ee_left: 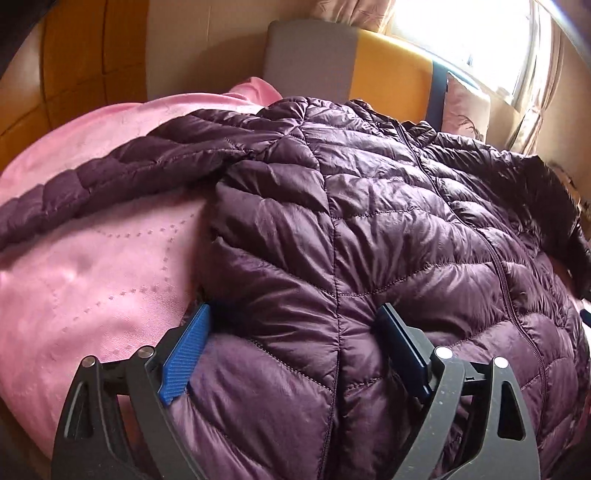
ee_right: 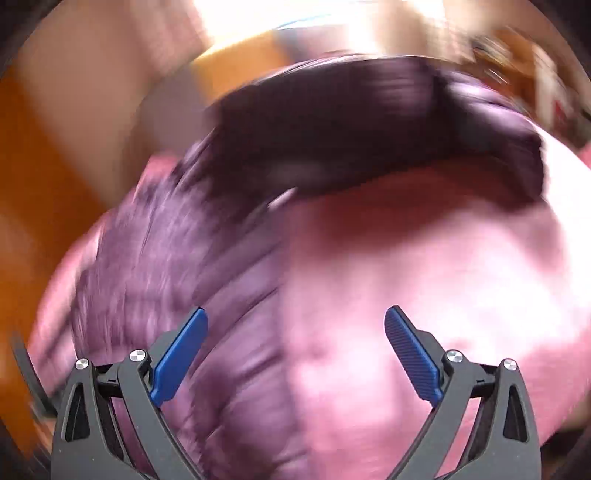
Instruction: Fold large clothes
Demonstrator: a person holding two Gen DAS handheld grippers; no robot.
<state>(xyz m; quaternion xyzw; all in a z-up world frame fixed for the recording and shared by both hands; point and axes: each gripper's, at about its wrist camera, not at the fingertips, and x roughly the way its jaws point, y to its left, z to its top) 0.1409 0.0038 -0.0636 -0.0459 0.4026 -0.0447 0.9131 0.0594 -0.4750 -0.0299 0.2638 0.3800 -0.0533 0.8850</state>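
Note:
A dark purple quilted puffer jacket (ee_left: 369, 229) lies front up on a pink blanket (ee_left: 92, 280), its zipper running up the right side. One sleeve (ee_left: 96, 184) stretches out to the left. My left gripper (ee_left: 295, 317) is open, its blue pads (ee_left: 186, 354) straddling the jacket's lower left hem and pressing into the fabric. The right wrist view is motion-blurred. My right gripper (ee_right: 295, 321) is open and empty above the pink blanket (ee_right: 424, 266), with the jacket (ee_right: 177, 266) under its left finger and a dark sleeve (ee_right: 369, 129) ahead.
A grey and orange headboard or cushion (ee_left: 351, 62) stands beyond the jacket. A patterned pillow (ee_left: 465, 110) and a bright curtained window (ee_left: 480, 33) are at the back right. Wooden panelling (ee_left: 74, 66) is at the left.

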